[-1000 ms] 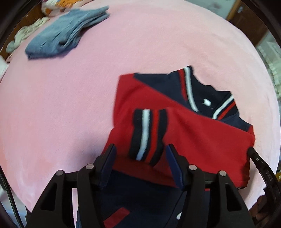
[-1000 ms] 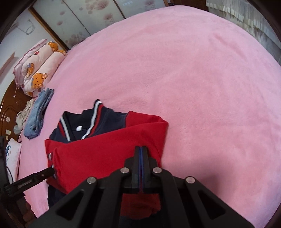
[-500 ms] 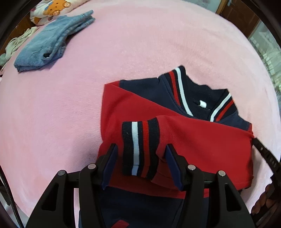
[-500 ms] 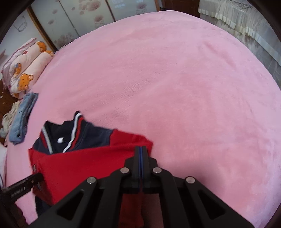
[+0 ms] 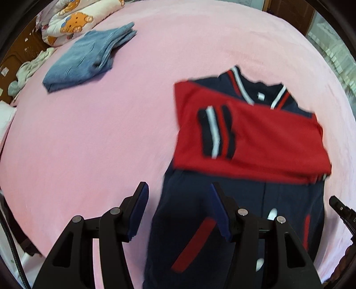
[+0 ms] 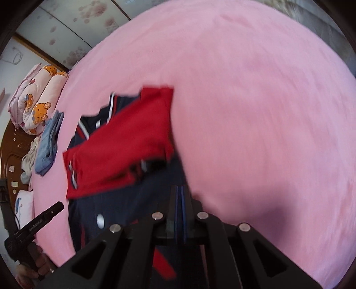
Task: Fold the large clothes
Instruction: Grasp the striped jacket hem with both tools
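A navy and red jacket point(image 5: 244, 200) lies on the pink bed point(image 5: 100, 133), both red sleeves folded across its chest, one striped cuff point(image 5: 215, 133) on top. It also shows in the right wrist view point(image 6: 124, 151). My left gripper point(image 5: 179, 195) is open and empty, hovering over the jacket's lower left edge. My right gripper point(image 6: 179, 200) is shut with its fingers pressed together over the jacket's lower right side; no cloth shows between them. The right gripper's tip shows at the left wrist view's right edge point(image 5: 340, 211).
Folded blue jeans point(image 5: 89, 60) lie at the far left of the bed. A rolled bear-print quilt point(image 5: 77, 20) and pale clothes point(image 5: 31, 66) lie beyond them by a wooden headboard point(image 6: 11, 155). The bed's front edge runs just below my grippers.
Both grippers have drawn back from the folded sleeves toward the jacket's lower half. The left gripper stays open, the right stays shut. The sleeves lie where they were laid.
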`<state>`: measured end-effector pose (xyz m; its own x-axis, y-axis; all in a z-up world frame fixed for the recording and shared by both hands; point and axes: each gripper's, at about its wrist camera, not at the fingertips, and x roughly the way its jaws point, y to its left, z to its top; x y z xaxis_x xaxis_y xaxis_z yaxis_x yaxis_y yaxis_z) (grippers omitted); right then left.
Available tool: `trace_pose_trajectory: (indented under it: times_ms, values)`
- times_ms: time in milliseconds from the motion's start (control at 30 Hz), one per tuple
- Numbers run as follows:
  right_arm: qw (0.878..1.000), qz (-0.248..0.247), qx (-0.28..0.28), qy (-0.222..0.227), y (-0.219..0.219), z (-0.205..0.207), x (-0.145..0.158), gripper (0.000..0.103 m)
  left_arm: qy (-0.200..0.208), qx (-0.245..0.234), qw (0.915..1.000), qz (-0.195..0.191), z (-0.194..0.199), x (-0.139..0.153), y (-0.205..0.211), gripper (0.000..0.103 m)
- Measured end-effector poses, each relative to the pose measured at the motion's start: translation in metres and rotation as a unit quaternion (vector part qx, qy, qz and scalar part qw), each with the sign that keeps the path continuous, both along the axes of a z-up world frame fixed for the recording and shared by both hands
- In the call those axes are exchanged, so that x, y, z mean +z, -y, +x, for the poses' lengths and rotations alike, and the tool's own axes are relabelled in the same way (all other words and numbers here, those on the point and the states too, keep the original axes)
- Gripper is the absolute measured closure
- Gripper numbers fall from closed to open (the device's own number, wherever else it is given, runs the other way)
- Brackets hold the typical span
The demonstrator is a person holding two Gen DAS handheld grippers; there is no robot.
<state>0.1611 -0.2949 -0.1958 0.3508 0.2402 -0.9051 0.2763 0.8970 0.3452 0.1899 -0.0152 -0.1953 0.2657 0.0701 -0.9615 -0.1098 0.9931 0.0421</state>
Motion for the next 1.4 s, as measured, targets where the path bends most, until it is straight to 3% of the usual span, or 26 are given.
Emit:
trace_pose_trajectory:
  times_ms: [167,333,467,567,633,900,1100,1267,1400]
  values:
    - [0.999,-0.003,0.007,-0.044,-0.004,-0.045,-0.004,0.098,-0.044,-0.001,0.9990,0.001,-0.037,-0.012,-0.023,0.048]
    - [0.996,-0.007,0.009,-0.086,-0.008,-0.085,-0.007,0.075,-0.101,-0.001,0.9949,0.001,-0.075,-0.027,-0.042,0.047]
    - [0.994,-0.003,0.000,-0.114,-0.009,-0.109,-0.012,0.071,-0.145,0.006,0.9893,-0.014,-0.094,-0.037,-0.053,0.036]
    - [0.993,0.007,-0.032,-0.113,-0.004,-0.119,-0.011,0.060,-0.163,0.010,0.9861,-0.029,-0.105,-0.042,-0.060,0.033]
    - [0.991,0.006,-0.040,-0.128,-0.001,-0.122,-0.012,0.058,-0.182,0.011,0.9827,-0.032,-0.109,-0.046,-0.063,0.027]
    - [0.987,0.044,-0.036,-0.153,-0.006,-0.129,-0.025,0.058,-0.218,0.013,0.9716,-0.092,-0.112,-0.066,-0.074,0.026]
    - [0.981,0.069,-0.057,-0.169,0.000,-0.127,-0.035,0.058,-0.240,0.026,0.9642,-0.109,-0.102,-0.076,-0.087,0.026]
    - [0.981,0.069,-0.040,-0.177,-0.002,-0.122,-0.037,0.060,-0.253,0.026,0.9582,-0.132,-0.095,-0.086,-0.094,0.027]
    - [0.981,0.082,-0.029,-0.174,-0.006,-0.122,-0.036,0.082,-0.250,0.044,0.9493,-0.185,-0.098,-0.083,-0.104,0.057]
